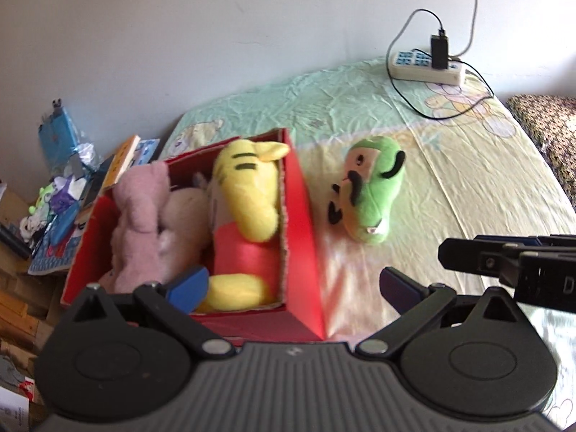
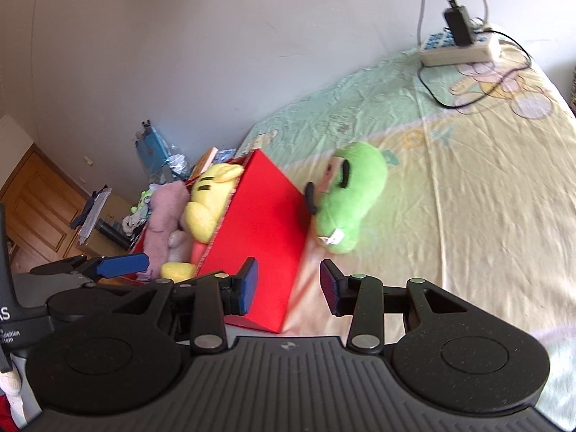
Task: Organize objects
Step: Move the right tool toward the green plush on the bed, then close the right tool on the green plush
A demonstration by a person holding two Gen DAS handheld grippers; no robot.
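no readable label on red box [image 1: 302, 194]

A red box [image 1: 302, 223] is filled with a yellow, black-striped plush [image 1: 248, 194] and a pink plush [image 1: 140, 223]. A green plush [image 1: 378, 194] is seen on the pale green-and-yellow cartoon-printed bed sheet [image 1: 468, 187].

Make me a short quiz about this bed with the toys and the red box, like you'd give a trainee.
1. True or false: the green toy lies inside the red box.
2. Which toy sits in the box beside the pink toy? A) blue toy B) yellow toy C) green toy
3. What white thing with cables lies at the far end of the bed?

Key
1. False: it lies on the bed, just outside the box's right wall.
2. B.
3. A power strip with a black charger plugged in.
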